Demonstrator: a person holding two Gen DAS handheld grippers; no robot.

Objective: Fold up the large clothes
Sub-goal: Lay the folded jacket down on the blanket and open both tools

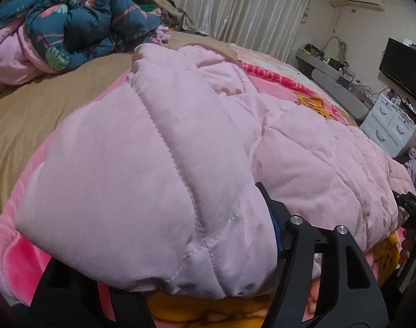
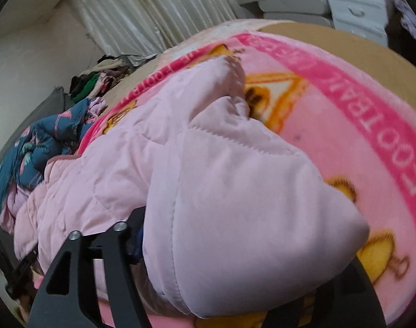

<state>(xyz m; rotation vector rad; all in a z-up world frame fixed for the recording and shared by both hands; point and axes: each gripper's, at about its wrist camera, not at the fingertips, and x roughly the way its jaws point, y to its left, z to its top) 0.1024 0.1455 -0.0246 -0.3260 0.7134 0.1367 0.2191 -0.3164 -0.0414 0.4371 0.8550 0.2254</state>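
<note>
A pale pink quilted jacket (image 1: 180, 136) lies across a bright pink cartoon blanket (image 1: 312, 101) on the bed. In the left wrist view a folded, puffy part of it bulges between the jaws of my left gripper (image 1: 158, 218). They stand wide; one black finger (image 1: 265, 199) shows at the fabric's right side and the other is hidden under it. The right wrist view shows the same jacket (image 2: 180, 164), with another bulky fold lying loosely between the wide jaws of my right gripper (image 2: 249, 232). Only its left finger (image 2: 139, 218) shows. Neither pair of pads visibly presses the cloth.
A blue floral duvet (image 1: 85, 22) is heaped at the far left on the tan sheet (image 1: 44, 109). More clothes (image 2: 98, 79) are piled by the curtain (image 1: 235, 5). White drawers (image 1: 391, 128) and a TV (image 1: 404, 68) stand right of the bed. A hand (image 1: 410, 246) grips the other tool.
</note>
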